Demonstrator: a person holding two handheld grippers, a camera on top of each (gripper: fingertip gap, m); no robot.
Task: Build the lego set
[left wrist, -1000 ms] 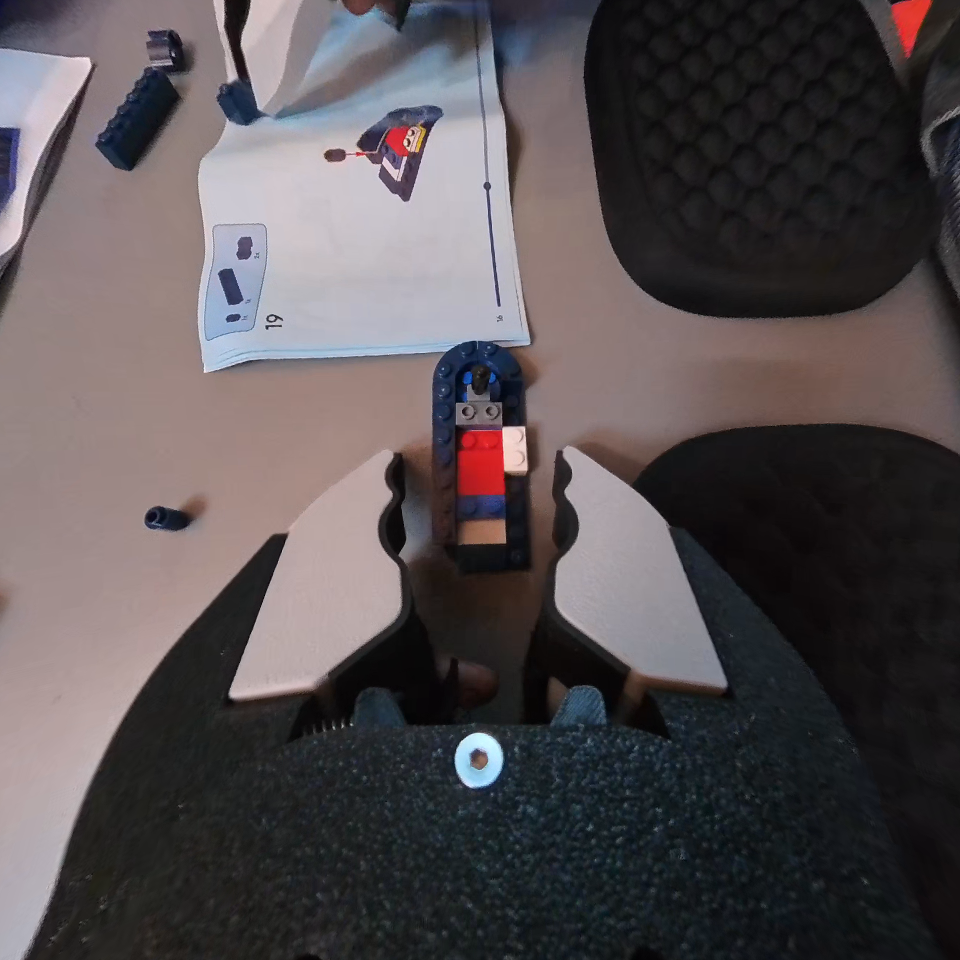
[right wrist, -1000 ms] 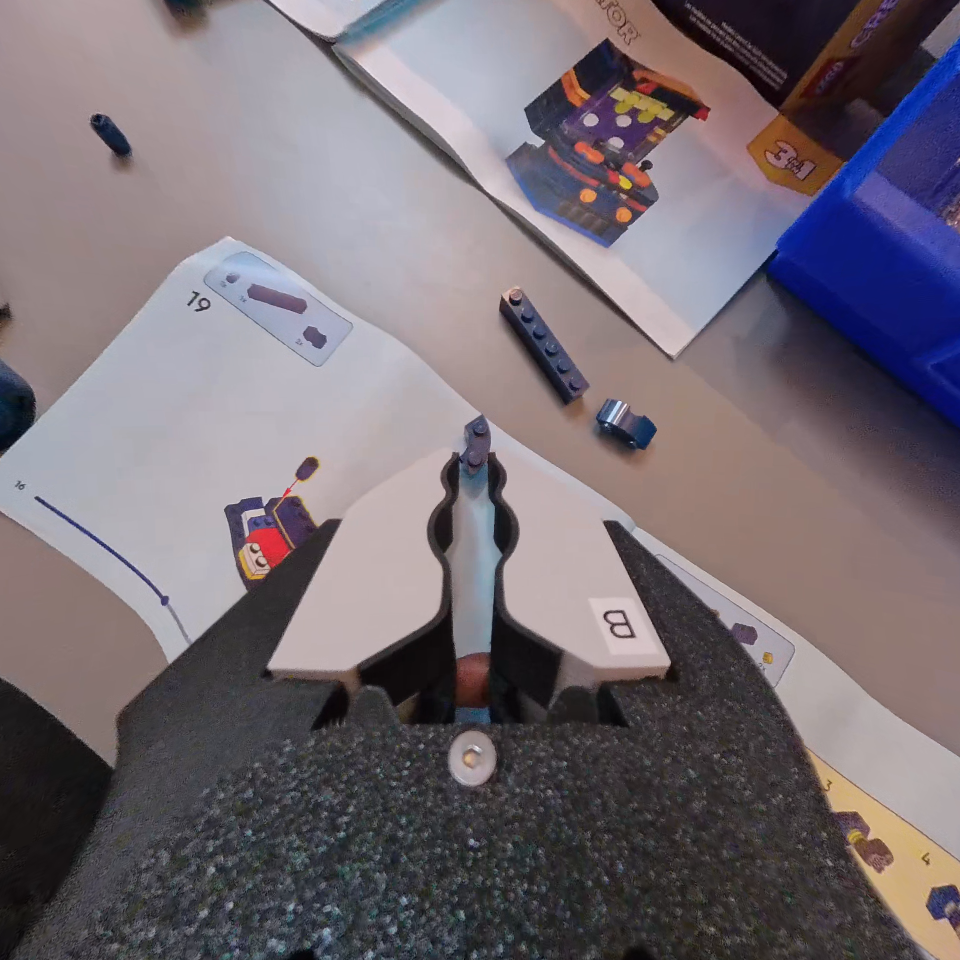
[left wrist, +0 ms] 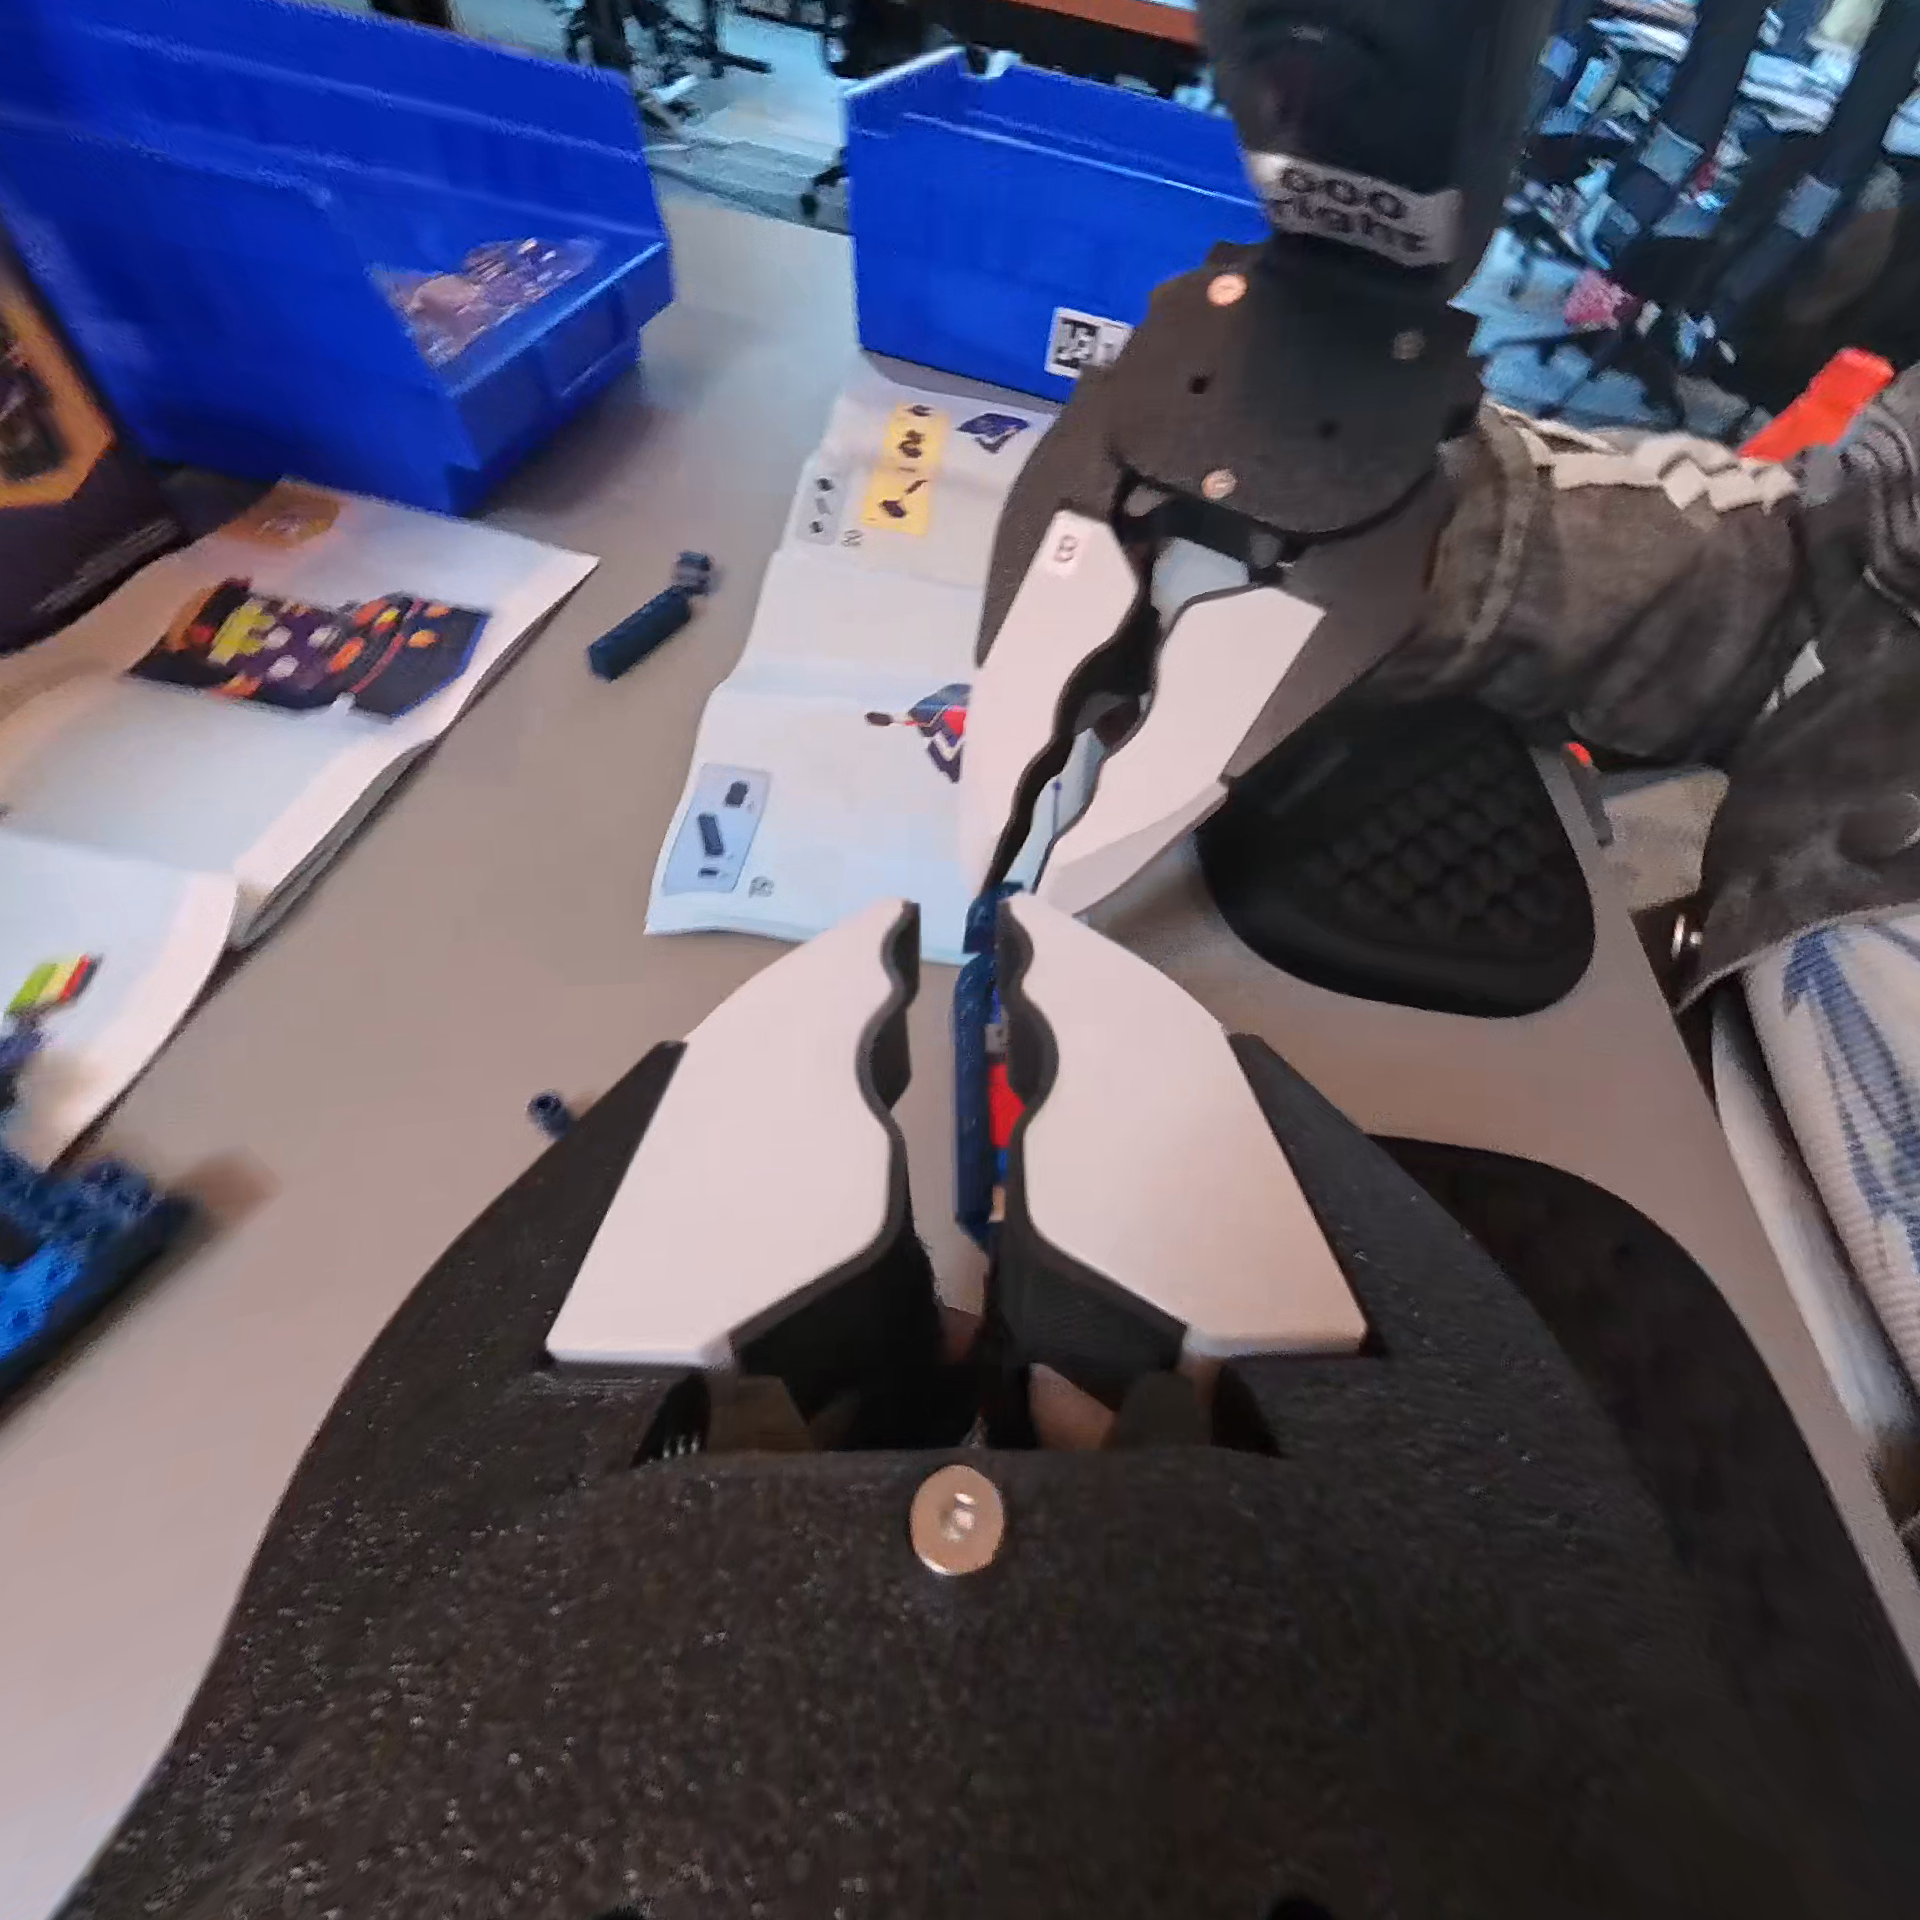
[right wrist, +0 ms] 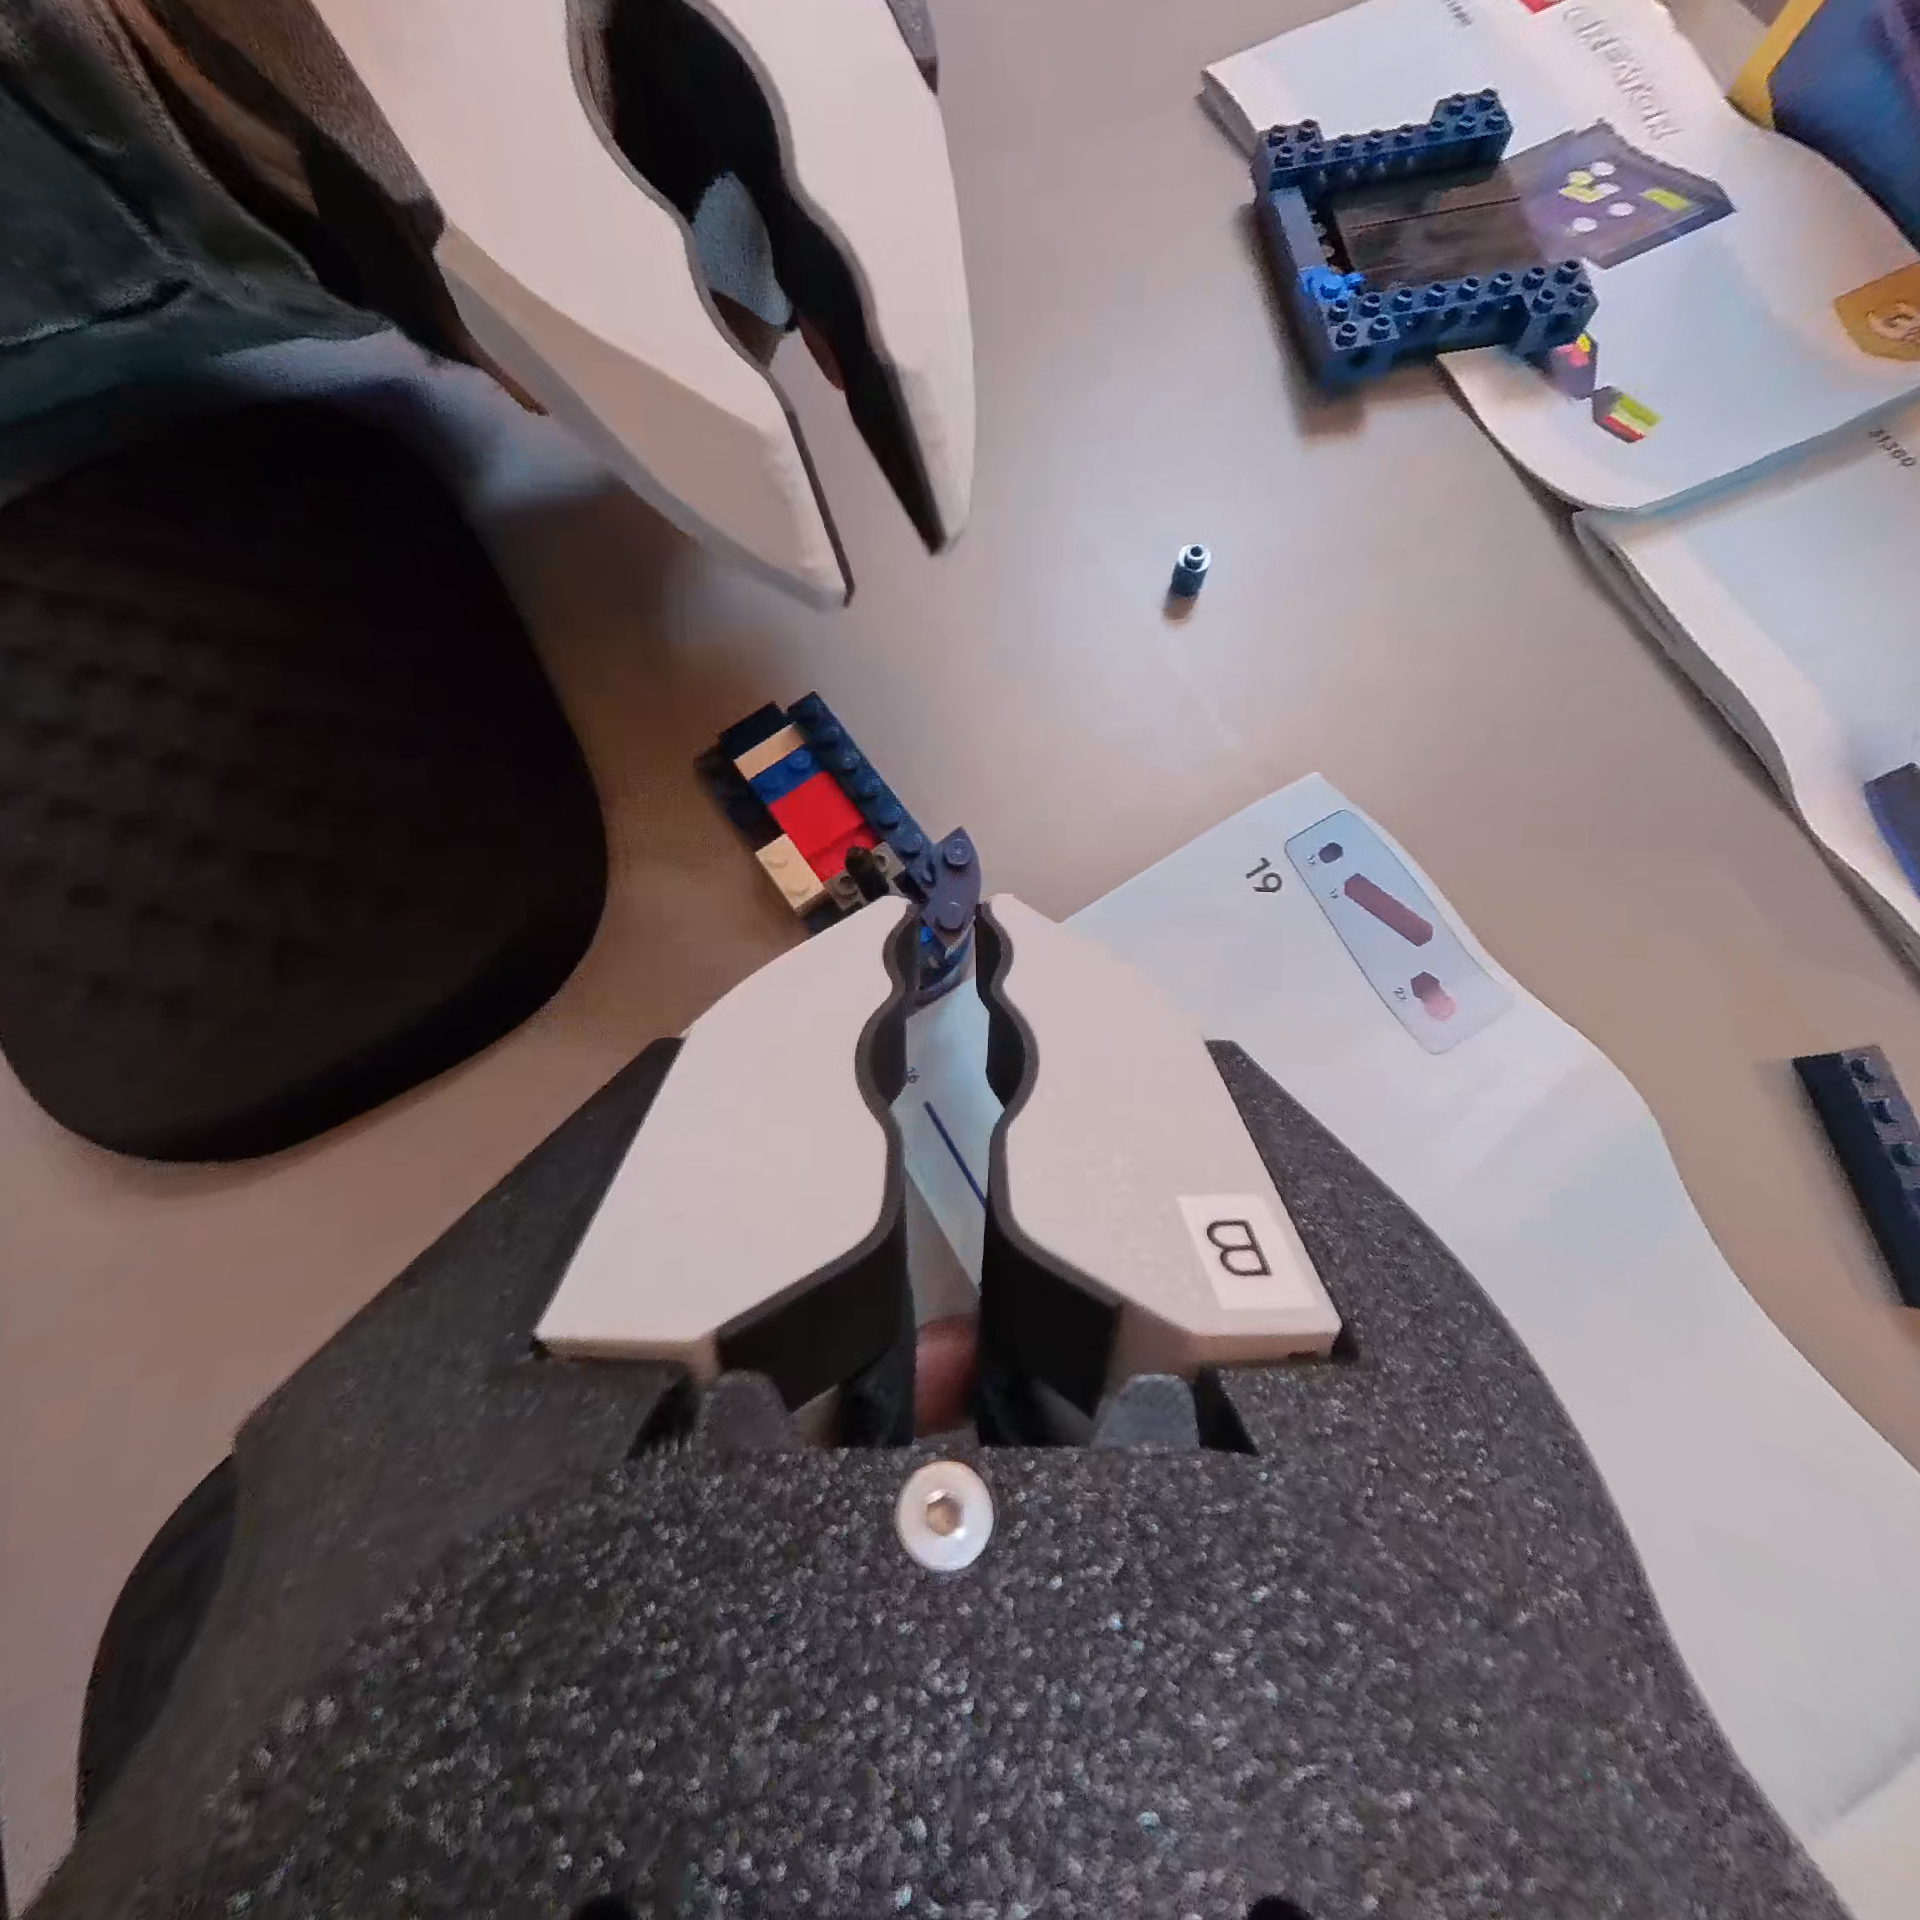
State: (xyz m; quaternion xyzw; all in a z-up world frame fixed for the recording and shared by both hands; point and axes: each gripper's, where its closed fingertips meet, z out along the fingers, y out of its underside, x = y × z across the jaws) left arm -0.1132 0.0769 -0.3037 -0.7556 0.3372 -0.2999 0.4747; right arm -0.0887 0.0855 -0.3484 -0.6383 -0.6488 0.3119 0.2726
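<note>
**Brick model.** A small brick model point(right wrist: 800, 810) is laid flat on the grey table point(right wrist: 1143, 675), just off the corner of the instruction sheet point(right wrist: 1351, 1039). It is built on a long dark blue studded base plate. Smooth red, blue, tan and white tiles are stacked along its top, with grey studded pieces and a short black peg at the end nearest the sheet.

**Right gripper.** The right gripper point(right wrist: 940, 914) is positioned over the sheet's corner. Its smooth white, wavy-edged fingers are closed on a dark blue rounded plate point(right wrist: 951, 878) with raised studs. This plate is held at the model's sheet-side end.

**Left gripper.** The left gripper point(left wrist: 961, 914) is held above the model, on the side away from the sheet. Only a narrow gap is left between its fingers, and nothing is gripped. The model is seen through that gap.

**Surroundings.** A black quilted pad point(right wrist: 260, 779) is placed beyond the model from the sheet. A small dark cylindrical piece point(right wrist: 1190, 566) is found near the sheet's edge.
</note>
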